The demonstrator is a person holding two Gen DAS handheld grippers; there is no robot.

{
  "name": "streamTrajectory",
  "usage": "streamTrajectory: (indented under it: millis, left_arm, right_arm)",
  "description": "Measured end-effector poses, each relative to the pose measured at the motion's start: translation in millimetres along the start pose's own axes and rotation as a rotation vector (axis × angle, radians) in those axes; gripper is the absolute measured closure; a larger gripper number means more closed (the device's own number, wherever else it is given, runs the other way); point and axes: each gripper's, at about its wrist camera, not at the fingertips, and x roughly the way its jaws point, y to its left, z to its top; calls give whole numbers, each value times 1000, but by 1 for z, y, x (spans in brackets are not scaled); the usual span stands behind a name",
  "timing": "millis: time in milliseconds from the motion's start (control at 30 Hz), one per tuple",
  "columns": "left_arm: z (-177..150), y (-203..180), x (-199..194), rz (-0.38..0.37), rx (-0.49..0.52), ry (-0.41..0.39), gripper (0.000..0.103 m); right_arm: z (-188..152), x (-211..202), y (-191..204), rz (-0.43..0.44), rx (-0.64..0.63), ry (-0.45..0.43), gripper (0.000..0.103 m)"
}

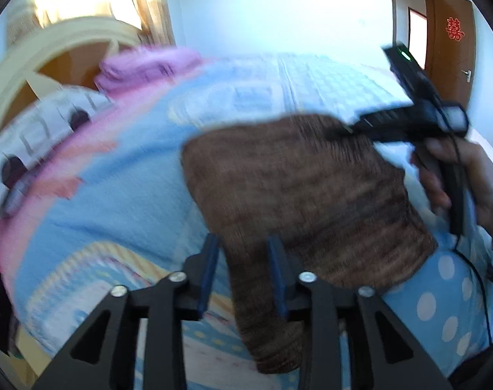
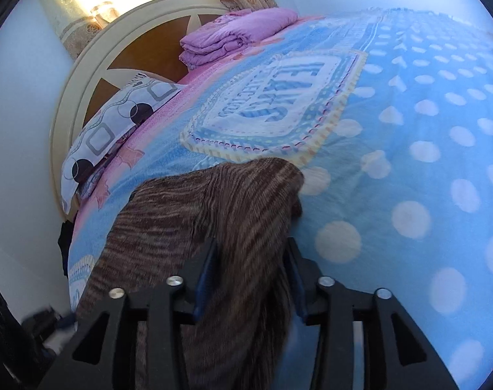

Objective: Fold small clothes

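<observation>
Brown knit garment (image 1: 298, 188) fabric runs between the spread jaws of both the left gripper (image 1: 243, 276) and the right gripper (image 2: 251, 276), pads not visibly pressing it, its length stretching away over the blue bedspread (image 2: 409, 149), while blur and the frame edge hide its near hem.

Left gripper (image 1: 243, 269) pointed forward and downward, blue-padded fingers (image 1: 208, 269) parted with a clear gap on the left pad's side; the right pad lay against brown knit garment (image 1: 298, 195) cloth, no squeeze seen. Right gripper (image 2: 251, 276) also angled down, jaws apart, cloth draped between them and not visibly pinched. In the left wrist view, the right hand (image 1: 464, 178) was wrapped round the right gripper's handle, fingers curled on its grip.
</observation>
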Motion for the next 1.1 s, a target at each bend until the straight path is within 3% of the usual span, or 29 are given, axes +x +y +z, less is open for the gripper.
streamTrajectory:
  millis: [67,167,300,333,367,400,467,600,667,700,733,833,900,1000,1100]
  left_arm:
    - [6,3,-8,34,-3,-59,36]
    - [11,5,3,63,-2,-64,35]
    - [9,10,27,101,-27,-50,32]
    - [7,12,31,111,-32,-48,27]
    - [3,13,35,132,-34,-42,22]
    - [2,14,38,141,-33,-34,21]
    - [-3,17,42,134,-48,-19,19]
    - [-9,11,39,142,-43,-40,16]
    - [-10,8,38,171,-43,-56,10]
    - [-11,7,38,187,-47,-64,7]
    - [-12,8,38,204,-55,-67,3]
    - [-10,13,34,184,-75,-42,3]
    - [-9,15,25,175,-80,-24,3]
    - [-10,12,-10,176,-53,-68,3]
    - [-8,13,-42,155,-44,-115,1]
  right_arm:
    - [-8,-20,5,-30,-26,-28,52]
    - [-25,-54,18,-18,-44,-95,52]
    - [-56,-71,45,29,-58,-45,52]
    - [-65,-70,50,29,-67,-21,52]
    - [-75,-67,54,3,-76,-4,58]
    - [-82,-64,57,-41,-88,0,83]
    - [-91,-60,54,-135,-120,-2,86]
    - [-96,-59,26,-115,-21,-9,85]
    - [-102,-56,22,-119,-5,-32,82]
    - [-105,-56,22,-125,-5,-48,69]
    - [-109,-54,23,-167,-15,-66,65]
    - [-113,-56,32,-191,-47,-65,64]
    - [-114,-64,29,-169,1,-67,62]
    - [-121,-88,35,-204,28,-124,52]
    - [-127,-119,64,-236,-56,-180,44]
